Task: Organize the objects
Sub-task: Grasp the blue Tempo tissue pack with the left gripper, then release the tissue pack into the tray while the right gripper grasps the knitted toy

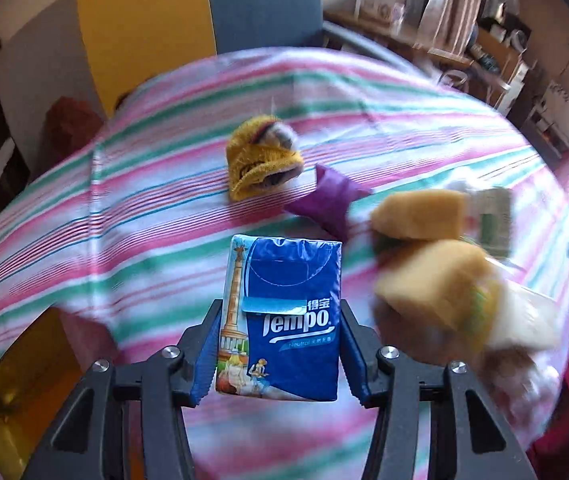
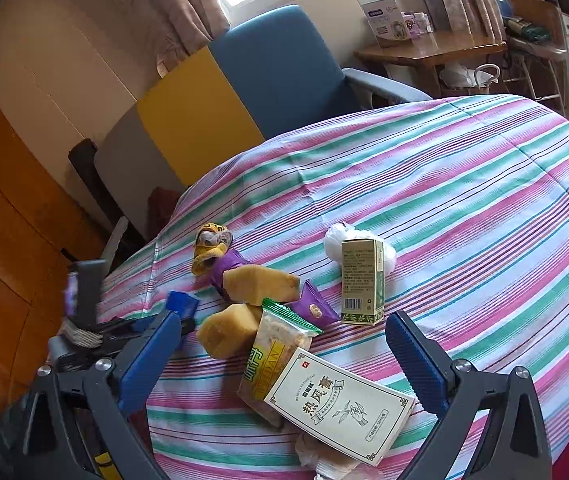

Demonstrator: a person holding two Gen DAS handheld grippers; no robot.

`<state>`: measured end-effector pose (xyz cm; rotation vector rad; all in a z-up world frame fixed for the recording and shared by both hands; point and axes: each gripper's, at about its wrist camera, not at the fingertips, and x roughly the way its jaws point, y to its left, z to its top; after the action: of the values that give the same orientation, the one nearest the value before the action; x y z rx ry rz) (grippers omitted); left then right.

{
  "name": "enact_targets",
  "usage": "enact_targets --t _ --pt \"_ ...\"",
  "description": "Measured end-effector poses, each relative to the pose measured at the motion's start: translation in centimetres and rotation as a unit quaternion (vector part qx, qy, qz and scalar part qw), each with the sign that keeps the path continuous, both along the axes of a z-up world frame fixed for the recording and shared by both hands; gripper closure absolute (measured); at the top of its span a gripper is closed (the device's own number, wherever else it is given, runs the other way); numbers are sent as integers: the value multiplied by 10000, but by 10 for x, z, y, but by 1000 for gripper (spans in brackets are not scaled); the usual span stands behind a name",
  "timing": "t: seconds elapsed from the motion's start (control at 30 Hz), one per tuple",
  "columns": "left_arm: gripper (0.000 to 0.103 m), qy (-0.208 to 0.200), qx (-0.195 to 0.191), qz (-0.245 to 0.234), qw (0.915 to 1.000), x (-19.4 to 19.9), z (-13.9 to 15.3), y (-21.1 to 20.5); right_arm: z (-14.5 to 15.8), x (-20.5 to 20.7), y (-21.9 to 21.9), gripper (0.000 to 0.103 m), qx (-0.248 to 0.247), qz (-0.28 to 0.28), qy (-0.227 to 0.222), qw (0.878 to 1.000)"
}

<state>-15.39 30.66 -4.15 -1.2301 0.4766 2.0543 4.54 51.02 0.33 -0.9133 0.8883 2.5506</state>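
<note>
The left gripper (image 1: 280, 344) pinches a blue plastic pack of Tempo paper tissues (image 1: 280, 320) between its two blue ribbed pads; the pads press on both long sides of the pack, which stands upright between them with the printed front facing the camera. No earlier moment is shown, so I tell only this grip. Behind the pack lies the bed cover with pink, green and white stripes (image 1: 144, 240).

From the held pack, a small yellow knitted sock (image 1: 260, 156) lies at twelve o'clock, well apart. A purple foil snack packet (image 1: 324, 200) lies at about one o'clock, near the sock. Two yellow-brown sponge-like blocks (image 1: 420, 216) are at two to three o'clock, blurred in this view.

The right gripper (image 2: 284, 360) has its jaws spread wide and holds nothing. Between and below its fingers, lying on the cover, is a flat white carton with green Chinese lettering (image 2: 340, 404), partly resting on a clear bag of snack with a green edge (image 2: 272, 352). At one o'clock from this carton stands a pale green upright box with a barcode (image 2: 362, 280), and just behind it a white crumpled bag (image 2: 336, 240).
</note>
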Motion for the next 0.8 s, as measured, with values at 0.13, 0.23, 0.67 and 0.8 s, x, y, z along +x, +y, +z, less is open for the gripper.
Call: enact_targets --t 0.13,0.23,0.67,0.8 --pt "50 120 426 103 9990 24 34 -41 -3 -6 -8 0 178 120 -213 9995" --pt "50 161 777 266 9965 32 54 -78 -3 -15 -21 0 417 334 -397 9978" --pt "50 216 1121 1607 9804 33 56 -235 7 -193 -82 13 1260 1468 -1083 9751" --pt "50 114 1081 2056 9726 32 43 -275 -14 -254 -77 13 1296 1293 -1487 9718"
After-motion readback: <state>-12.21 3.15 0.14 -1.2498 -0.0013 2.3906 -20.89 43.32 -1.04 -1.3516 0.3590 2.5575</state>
